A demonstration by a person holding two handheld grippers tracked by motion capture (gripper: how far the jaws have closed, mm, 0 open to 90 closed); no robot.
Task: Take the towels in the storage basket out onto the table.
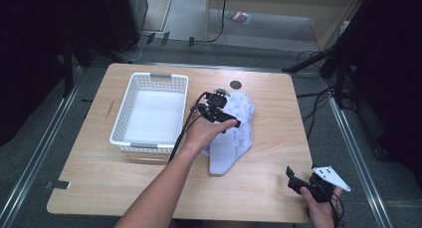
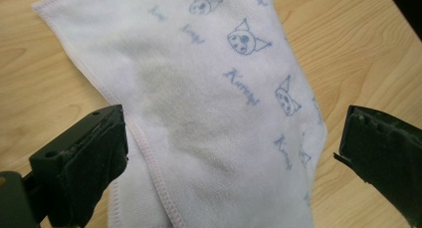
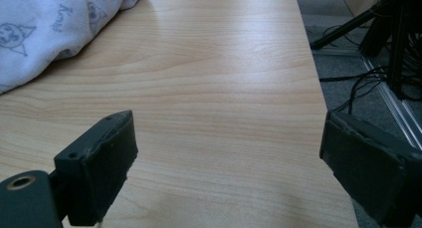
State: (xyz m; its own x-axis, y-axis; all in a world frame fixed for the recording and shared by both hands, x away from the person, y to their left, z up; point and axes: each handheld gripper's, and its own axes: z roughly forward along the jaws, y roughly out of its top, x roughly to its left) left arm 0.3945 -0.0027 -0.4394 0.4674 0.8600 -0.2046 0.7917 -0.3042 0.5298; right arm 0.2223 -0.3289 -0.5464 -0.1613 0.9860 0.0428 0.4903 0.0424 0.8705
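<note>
1. The cat-print towel (image 1: 231, 133) lies crumpled on the wooden table (image 1: 268, 158), just right of the white basket (image 1: 149, 113).
2. The left gripper (image 1: 225, 119) hovers over the towel, jaws wide apart.
3. The right gripper (image 1: 296, 182) sits well right of the towel, at the table's near edge, jaws spread, holding nothing.

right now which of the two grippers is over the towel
The left gripper, jaws open above the white printed towel beside the white basket. The right gripper sits apart at the table's near right corner, over bare wood.
</note>
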